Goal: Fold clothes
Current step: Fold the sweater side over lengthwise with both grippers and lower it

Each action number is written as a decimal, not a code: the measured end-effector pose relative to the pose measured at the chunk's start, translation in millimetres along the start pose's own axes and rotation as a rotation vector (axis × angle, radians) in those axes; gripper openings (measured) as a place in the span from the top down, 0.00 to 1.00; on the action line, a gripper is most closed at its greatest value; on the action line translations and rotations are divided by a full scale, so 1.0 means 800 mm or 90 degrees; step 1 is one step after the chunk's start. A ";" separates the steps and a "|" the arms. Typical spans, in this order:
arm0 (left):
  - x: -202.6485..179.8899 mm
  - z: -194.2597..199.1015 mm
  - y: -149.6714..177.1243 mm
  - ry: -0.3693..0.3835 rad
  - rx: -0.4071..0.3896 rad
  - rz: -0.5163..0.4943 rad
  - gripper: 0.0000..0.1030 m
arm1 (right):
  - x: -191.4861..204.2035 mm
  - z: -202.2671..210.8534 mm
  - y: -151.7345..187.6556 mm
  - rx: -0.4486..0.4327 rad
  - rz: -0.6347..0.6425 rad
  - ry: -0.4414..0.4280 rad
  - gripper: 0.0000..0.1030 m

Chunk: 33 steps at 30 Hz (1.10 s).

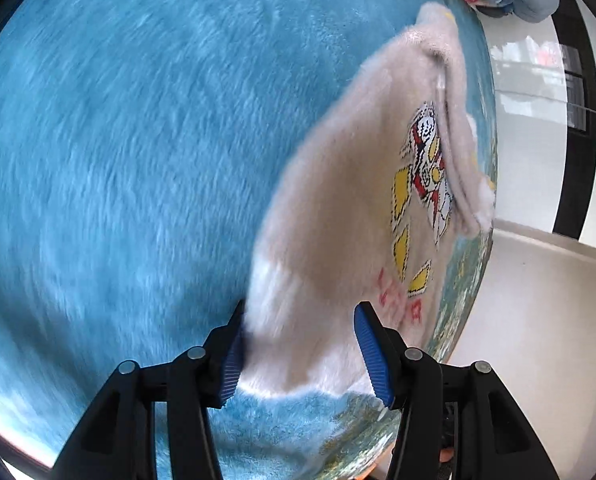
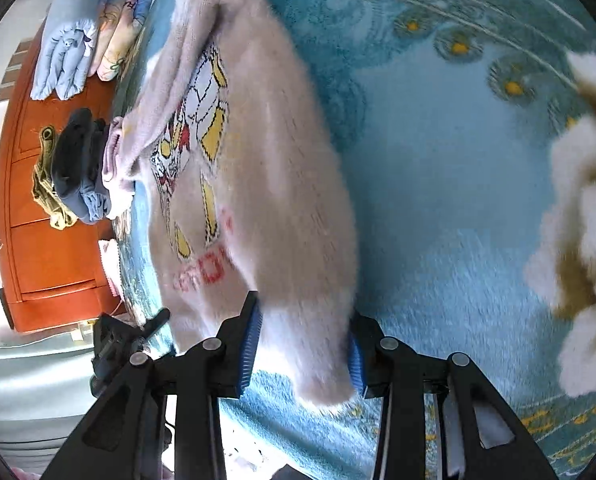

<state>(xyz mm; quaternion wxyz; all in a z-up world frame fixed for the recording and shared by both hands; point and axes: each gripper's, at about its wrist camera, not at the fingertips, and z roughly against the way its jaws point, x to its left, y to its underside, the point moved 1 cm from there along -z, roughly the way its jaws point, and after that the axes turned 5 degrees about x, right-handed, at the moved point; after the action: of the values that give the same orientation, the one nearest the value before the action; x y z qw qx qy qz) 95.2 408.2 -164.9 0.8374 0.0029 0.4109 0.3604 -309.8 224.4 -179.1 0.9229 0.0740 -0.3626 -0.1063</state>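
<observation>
A fuzzy pale pink sweater (image 1: pixel 338 216) with a yellow, red and white cartoon print lies on a blue carpet (image 1: pixel 118 160); it also shows in the right wrist view (image 2: pixel 266 168). My left gripper (image 1: pixel 302 352) has its blue pads apart, with the sweater's white hem between them. My right gripper (image 2: pixel 304 348) has its pads apart around the sweater's lower edge. One sleeve lies folded along the sweater's side. The frames are motion-blurred.
An orange wooden cabinet (image 2: pixel 46 248) stands at the left, with folded light blue clothes (image 2: pixel 66 52) and a dark pile (image 2: pixel 78 160) by the carpet edge. A white and tan fluffy item (image 2: pixel 582 216) lies on the right. White floor (image 1: pixel 538 300) borders the carpet.
</observation>
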 end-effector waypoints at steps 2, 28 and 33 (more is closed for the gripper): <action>0.004 0.002 0.002 0.014 -0.020 0.030 0.48 | -0.003 -0.001 0.005 0.007 0.002 -0.010 0.62; -0.017 0.120 0.060 -0.057 -0.068 -0.089 0.91 | -0.015 0.070 0.106 0.010 -0.005 -0.059 0.92; -0.087 0.119 -0.029 0.023 -0.131 -0.134 0.91 | 0.035 0.081 0.040 -0.047 -0.017 -0.123 0.92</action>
<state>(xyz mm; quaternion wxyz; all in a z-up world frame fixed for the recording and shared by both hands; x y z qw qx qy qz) 146.5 376.8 -61.1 0.8589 -0.1327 0.3848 0.3110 -329.8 244.2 -106.8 0.8843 0.0343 -0.4445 -0.1386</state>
